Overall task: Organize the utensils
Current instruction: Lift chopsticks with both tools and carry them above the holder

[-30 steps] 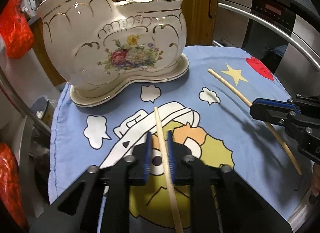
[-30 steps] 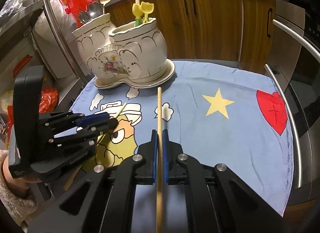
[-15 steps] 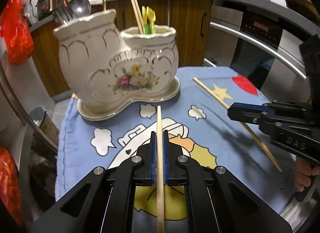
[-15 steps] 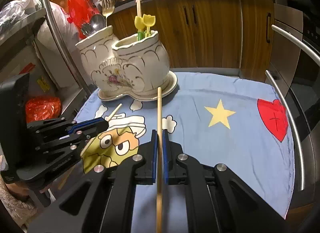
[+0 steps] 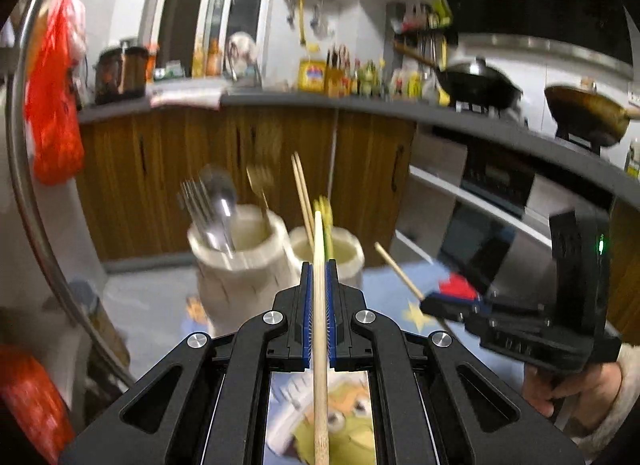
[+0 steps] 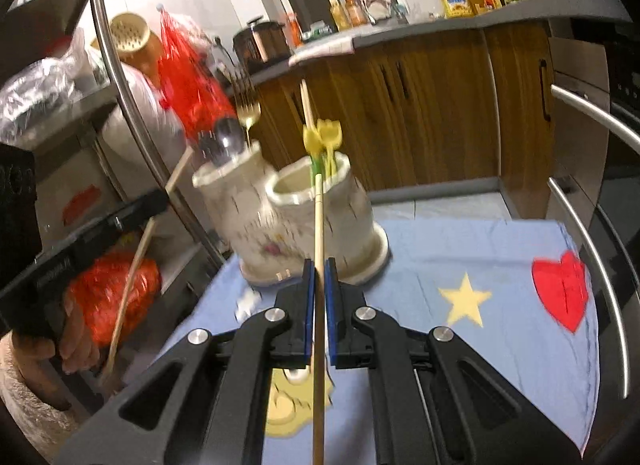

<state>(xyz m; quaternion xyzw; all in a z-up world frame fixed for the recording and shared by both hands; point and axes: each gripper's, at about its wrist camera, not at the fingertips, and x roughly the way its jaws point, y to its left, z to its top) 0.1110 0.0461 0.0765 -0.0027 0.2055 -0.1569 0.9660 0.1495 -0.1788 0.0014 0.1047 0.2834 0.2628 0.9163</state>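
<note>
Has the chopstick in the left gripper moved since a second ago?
Yes. The chopstick, clamped in the left gripper, rose off the blue cloth to the ceramic holder's rim height.

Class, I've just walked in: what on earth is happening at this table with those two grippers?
A person is tidying utensils with a hand-held gripper in each hand. The left gripper is shut on one wooden chopstick, and the right gripper is shut on another chopstick. Both are held above the blue cloth, pointing toward the two-pot ceramic holder, which already contains forks, a spoon and chopsticks.
</note>
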